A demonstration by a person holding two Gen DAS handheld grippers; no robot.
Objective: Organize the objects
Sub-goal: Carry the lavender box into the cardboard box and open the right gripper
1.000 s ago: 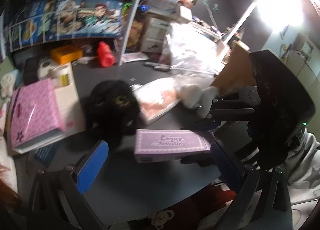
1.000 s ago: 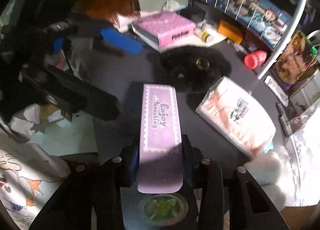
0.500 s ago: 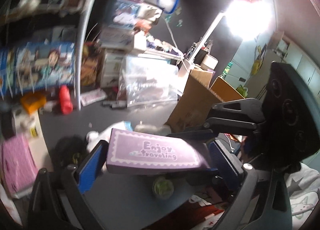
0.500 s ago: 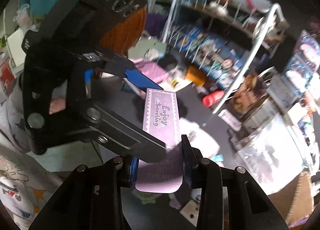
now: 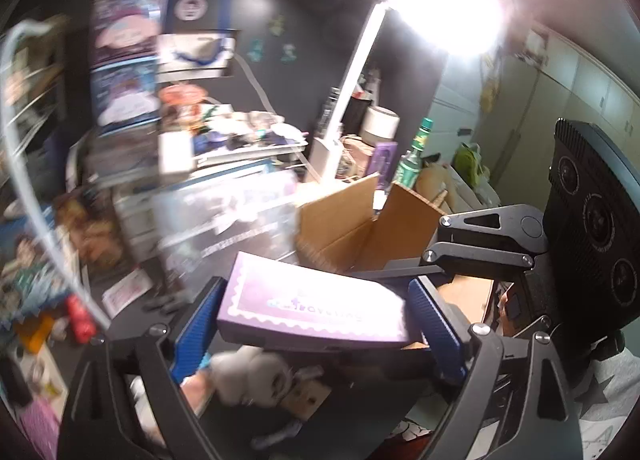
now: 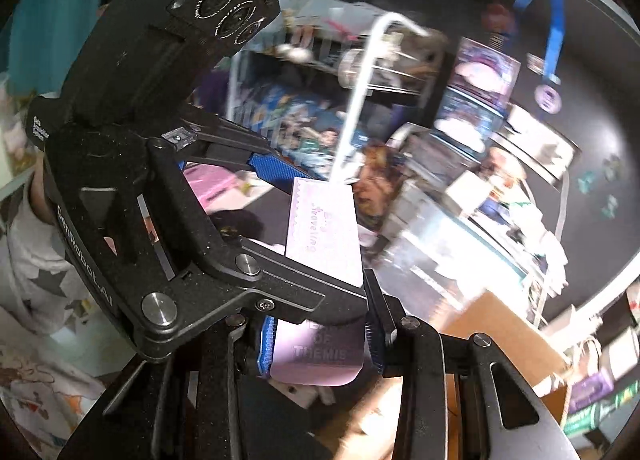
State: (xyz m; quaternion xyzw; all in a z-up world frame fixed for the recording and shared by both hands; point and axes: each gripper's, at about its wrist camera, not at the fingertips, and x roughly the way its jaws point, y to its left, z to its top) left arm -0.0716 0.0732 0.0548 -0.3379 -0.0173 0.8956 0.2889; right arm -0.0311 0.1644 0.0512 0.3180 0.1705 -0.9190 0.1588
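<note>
A long purple box (image 5: 316, 306) printed "Enjoy traveling" is held in the air between both grippers. My left gripper (image 5: 316, 324) has its blue pads against the box's two ends. My right gripper (image 6: 320, 340) is shut across one end of the box (image 6: 324, 232); the left gripper's black body crosses the right wrist view. An open cardboard box (image 5: 360, 227) stands just beyond the purple box, and it also shows in the right wrist view (image 6: 496, 336) at lower right.
A white plush toy (image 5: 252, 376) and a pink packet lie on the dark table (image 5: 132, 324) below. A clear plastic bag (image 5: 224, 215), a red bottle (image 5: 78, 318), stacked boxes and a white wire rack crowd the left. A bright lamp (image 5: 444, 7) shines above.
Both grippers have lifted the purple box off the table and swung it right, toward the cardboard box. The left gripper, open before, now clamps the box's ends.
</note>
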